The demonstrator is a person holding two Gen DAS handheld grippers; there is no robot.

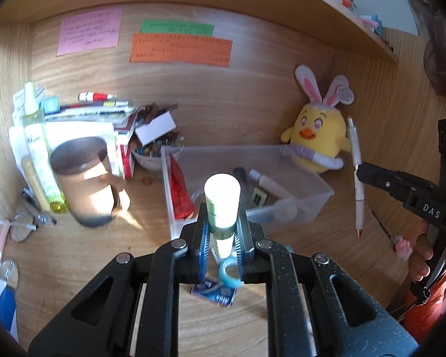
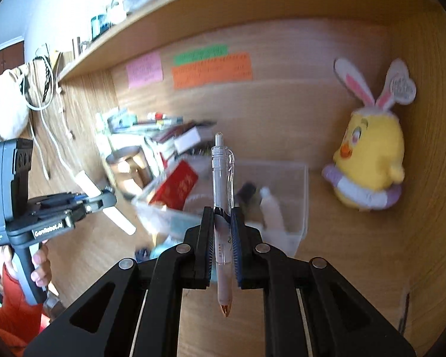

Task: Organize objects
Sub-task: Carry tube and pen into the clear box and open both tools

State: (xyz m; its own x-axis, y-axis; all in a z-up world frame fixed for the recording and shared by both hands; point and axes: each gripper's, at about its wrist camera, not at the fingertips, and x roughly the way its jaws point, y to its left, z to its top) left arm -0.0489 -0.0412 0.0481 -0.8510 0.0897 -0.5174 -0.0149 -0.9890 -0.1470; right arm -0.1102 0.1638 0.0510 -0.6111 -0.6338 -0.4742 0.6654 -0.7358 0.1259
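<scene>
The left tongs are clamped on a smooth, pale green-white tube, round in section with a flat cap, held upright above the near edge of the bin. The right tongs are clamped on a slim pen with a clear upper barrel and clip, a milky pink lower barrel and a coppery tip that points back toward the camera. From the left wrist view the pen hangs nearly upright just right of the bin, in front of the plush chick.

The bin is a clear plastic box with thin straight walls and an open top. Inside lie a red packet leaning on the left wall, a pale tube and some dark small items, with bare floor between them. The chick, soft and yellow with pink-lined rabbit ears, sits against the back corner just behind the bin's right end.

Left of the bin stands a tan cylinder jar with a dark round lid, a tall yellow-green bottle beside it, and a stack of books behind. A tape roll lies under the left tongs.

The counter is wood-grain laminate, with matching back and side panels and a shelf overhead. Pink, green and orange notes are stuck on the back panel.
</scene>
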